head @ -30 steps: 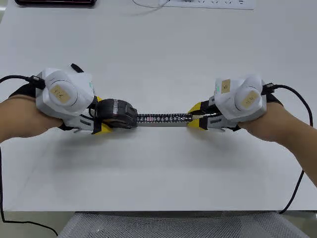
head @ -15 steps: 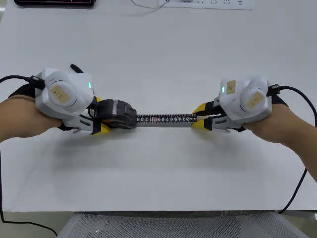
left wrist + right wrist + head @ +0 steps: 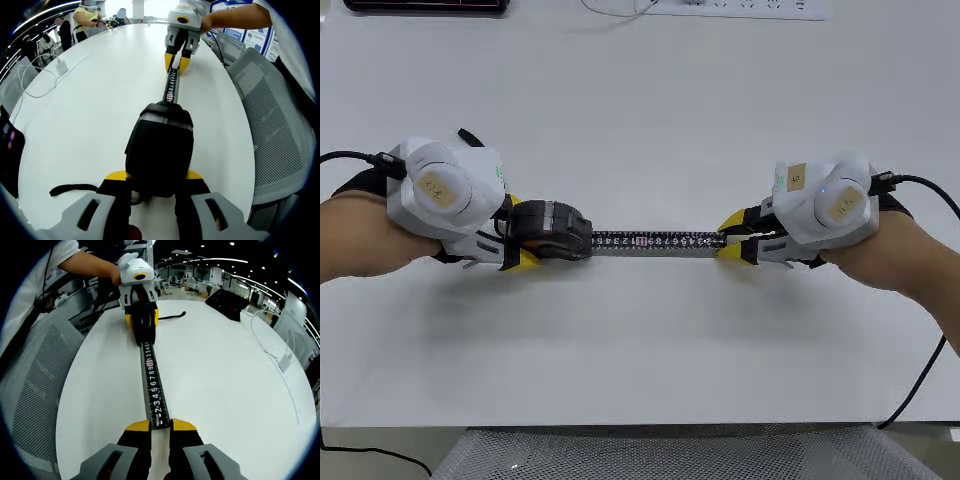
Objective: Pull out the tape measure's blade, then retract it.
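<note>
A black tape measure case [image 3: 552, 229] lies on the white table, held by my left gripper [image 3: 518, 243], which is shut on it; in the left gripper view the case [image 3: 160, 147] sits between the yellow-tipped jaws. Its dark blade [image 3: 658, 241] with white numerals runs rightward to my right gripper [image 3: 732, 244], shut on the blade's end. In the right gripper view the blade [image 3: 152, 387] stretches from the jaws up to the case [image 3: 144, 322] and the left gripper [image 3: 135, 277]. The right gripper [image 3: 179, 47] appears at the far end in the left gripper view.
A white power strip [image 3: 740, 8] and cable lie at the table's far edge, a dark device [image 3: 425, 5] at the far left. A grey mesh chair [image 3: 660, 452] stands in front of the near edge. A black strap [image 3: 72, 189] trails from the case.
My right gripper has moved rightward, drawing more blade out of the case. The left gripper and case have stayed nearly in place.
</note>
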Demonstrator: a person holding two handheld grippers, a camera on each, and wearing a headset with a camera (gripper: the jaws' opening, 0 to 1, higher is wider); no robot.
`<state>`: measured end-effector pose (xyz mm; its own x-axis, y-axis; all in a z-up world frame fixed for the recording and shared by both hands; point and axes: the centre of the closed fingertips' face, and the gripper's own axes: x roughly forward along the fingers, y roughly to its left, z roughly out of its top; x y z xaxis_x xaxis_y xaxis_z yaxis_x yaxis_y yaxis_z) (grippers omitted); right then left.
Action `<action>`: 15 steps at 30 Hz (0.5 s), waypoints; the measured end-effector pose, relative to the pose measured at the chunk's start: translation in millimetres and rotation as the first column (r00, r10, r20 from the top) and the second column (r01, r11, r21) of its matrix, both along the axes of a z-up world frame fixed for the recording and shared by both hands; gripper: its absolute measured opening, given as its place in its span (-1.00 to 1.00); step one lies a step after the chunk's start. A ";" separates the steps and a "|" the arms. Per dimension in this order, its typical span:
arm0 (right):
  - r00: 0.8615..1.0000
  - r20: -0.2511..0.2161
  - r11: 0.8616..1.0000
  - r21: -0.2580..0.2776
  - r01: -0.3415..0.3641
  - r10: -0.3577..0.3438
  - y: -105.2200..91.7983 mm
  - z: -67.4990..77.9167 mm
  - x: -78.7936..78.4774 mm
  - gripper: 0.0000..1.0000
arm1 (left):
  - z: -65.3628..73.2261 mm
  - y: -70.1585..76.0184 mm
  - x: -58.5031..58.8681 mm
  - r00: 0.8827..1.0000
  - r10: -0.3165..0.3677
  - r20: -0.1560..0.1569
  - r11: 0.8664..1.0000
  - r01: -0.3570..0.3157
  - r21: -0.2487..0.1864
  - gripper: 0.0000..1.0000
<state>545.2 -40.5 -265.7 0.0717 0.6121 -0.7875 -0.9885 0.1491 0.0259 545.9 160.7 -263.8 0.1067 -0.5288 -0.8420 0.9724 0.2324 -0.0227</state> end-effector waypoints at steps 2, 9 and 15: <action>1.000 -0.001 1.000 -0.001 0.004 -0.004 -1.9 -0.4 0.0 -0.84 | 0.0 0.0 0.0 1.000 0.000 0.000 1.000 0.000 0.000 -0.42; 1.000 -0.002 1.000 -0.008 0.008 -0.008 -7.7 -0.2 -0.7 -0.84 | 0.1 0.1 -0.1 1.000 -0.001 0.002 1.000 0.001 0.002 -0.42; 1.000 -0.001 1.000 -0.016 0.010 -0.010 -11.9 -0.1 -0.9 -0.84 | 0.1 0.0 -0.3 1.000 -0.001 0.001 1.000 0.001 0.002 -0.42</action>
<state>544.3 -52.4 -265.8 0.0767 0.5988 -0.7972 -0.9870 0.1591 0.0246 545.6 160.7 -263.7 0.1071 -0.5273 -0.8429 0.9727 0.2310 -0.0210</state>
